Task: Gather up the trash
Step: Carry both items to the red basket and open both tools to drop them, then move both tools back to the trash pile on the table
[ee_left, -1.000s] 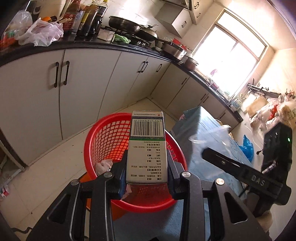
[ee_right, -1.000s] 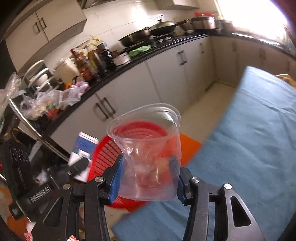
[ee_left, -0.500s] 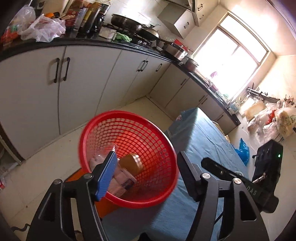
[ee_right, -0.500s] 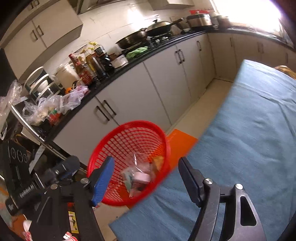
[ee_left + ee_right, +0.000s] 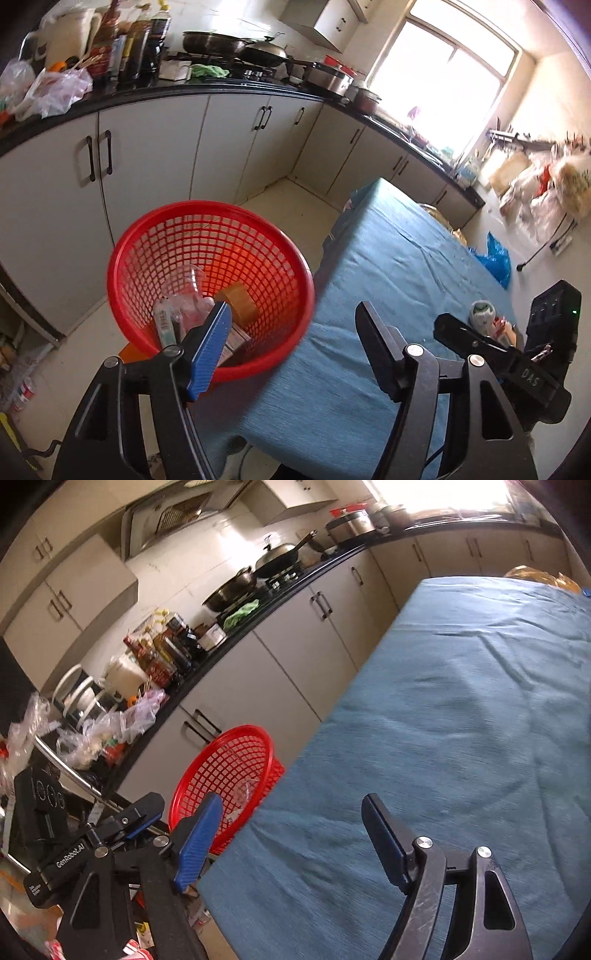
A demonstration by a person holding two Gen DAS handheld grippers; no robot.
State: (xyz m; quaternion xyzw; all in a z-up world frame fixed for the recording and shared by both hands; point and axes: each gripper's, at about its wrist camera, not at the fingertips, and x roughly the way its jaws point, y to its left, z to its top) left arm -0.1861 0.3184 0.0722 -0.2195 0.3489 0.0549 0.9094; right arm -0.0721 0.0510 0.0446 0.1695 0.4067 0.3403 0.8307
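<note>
**Two empty grippers, basket loaded, more litter waiting**

Both tools have just been opening and hold nothing: the left gripper (image 5: 295, 328) and the right gripper (image 5: 291, 827) each stand with jaws spread and empty. Just past the left one, the red basket (image 5: 147, 236) sits beside the blue-clothed table (image 5: 388, 266), holding a clear cup (image 5: 190, 280), a tape roll (image 5: 240, 301) and a small box. Farther along the table lies more rubbish (image 5: 482, 312). The drop looks finished; next, I judge, comes reaching for those leftovers.
</note>
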